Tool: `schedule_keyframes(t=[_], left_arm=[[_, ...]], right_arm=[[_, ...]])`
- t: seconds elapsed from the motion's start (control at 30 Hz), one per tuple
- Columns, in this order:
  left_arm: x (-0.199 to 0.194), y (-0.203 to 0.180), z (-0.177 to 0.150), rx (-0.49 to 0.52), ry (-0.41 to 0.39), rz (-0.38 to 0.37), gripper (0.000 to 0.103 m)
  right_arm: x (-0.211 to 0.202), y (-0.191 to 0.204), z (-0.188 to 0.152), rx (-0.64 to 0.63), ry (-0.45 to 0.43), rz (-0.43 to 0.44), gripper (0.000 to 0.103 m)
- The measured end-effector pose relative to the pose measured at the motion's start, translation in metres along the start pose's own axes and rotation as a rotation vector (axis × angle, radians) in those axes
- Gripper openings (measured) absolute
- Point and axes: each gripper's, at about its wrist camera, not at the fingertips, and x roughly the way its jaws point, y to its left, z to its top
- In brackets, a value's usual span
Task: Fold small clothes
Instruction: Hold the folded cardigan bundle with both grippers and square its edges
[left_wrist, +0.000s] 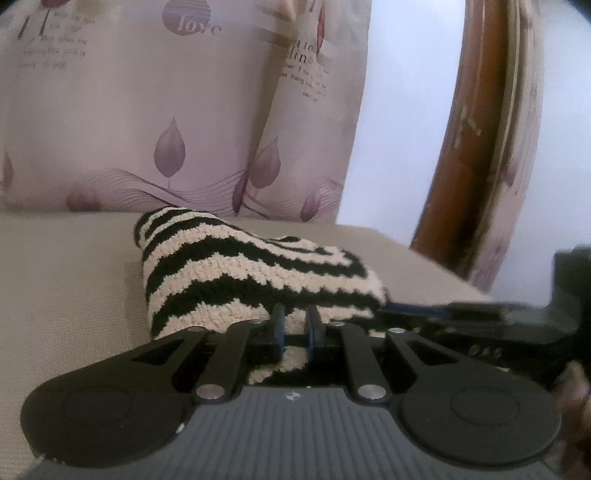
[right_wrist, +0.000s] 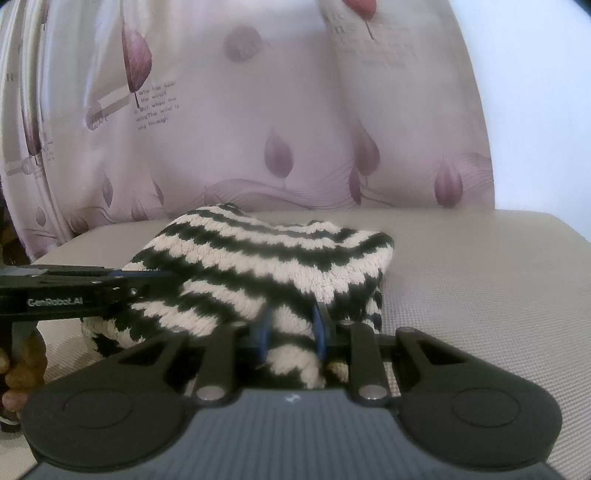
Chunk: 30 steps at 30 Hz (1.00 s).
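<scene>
A black-and-cream striped knit garment (left_wrist: 240, 273) lies bunched and partly folded on a beige padded surface (left_wrist: 66, 295). My left gripper (left_wrist: 295, 321) is at its near edge, with cloth filling the narrow gap between its fingers. In the right wrist view the same knit (right_wrist: 280, 254) is heaped up, and my right gripper (right_wrist: 291, 325) is shut on its near edge. The left gripper (right_wrist: 166, 275) reaches in from the left and its tips sink into the knit. The right gripper (left_wrist: 391, 306) comes in from the right side of the left wrist view.
A pale pink curtain with leaf prints (left_wrist: 147, 110) hangs right behind the surface. A curved brown wooden frame (left_wrist: 472, 147) stands at the back right. A person's hand (right_wrist: 18, 369) holds the left gripper at the frame's left edge. Bare beige surface (right_wrist: 480, 277) lies right of the knit.
</scene>
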Motion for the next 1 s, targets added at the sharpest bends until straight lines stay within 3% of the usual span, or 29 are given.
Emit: schedule_keyframes(t=[0.1,0.13,0.17,0.23,0.33,0.53,0.73,0.9,1.0], left_arm=[[-0.004,0.004,0.014,-0.058,0.012,-0.064,0.046],[-0.008,0.003,0.02,-0.066,0.004,-0.072,0.059],[-0.01,0.002,0.025,-0.068,-0.006,-0.075,0.079],[-0.018,0.001,0.035,-0.074,-0.045,-0.049,0.103],[-0.019,0.009,0.048,-0.111,-0.051,-0.032,0.103],[0.02,0.053,0.061,-0.227,0.121,0.037,0.103],[0.057,0.103,0.048,-0.442,0.266,-0.102,0.103],[0.08,0.102,0.036,-0.414,0.271,-0.169,0.101],[0.084,0.098,0.033,-0.356,0.245,-0.151,0.089]], right_arm=[[0.001,-0.002,0.0,0.01,-0.002,0.01,0.023],[0.001,-0.003,-0.001,0.012,-0.003,0.013,0.023],[0.001,-0.003,-0.001,0.013,-0.003,0.014,0.023],[0.001,-0.004,-0.001,0.017,-0.004,0.017,0.023],[0.0,-0.005,-0.002,0.027,-0.007,0.022,0.023],[0.0,-0.005,-0.002,0.032,-0.009,0.026,0.023],[0.0,-0.005,-0.002,0.038,-0.01,0.031,0.023],[-0.001,-0.008,-0.002,0.053,-0.012,0.039,0.023],[-0.002,-0.012,-0.002,0.082,-0.016,0.053,0.024]])
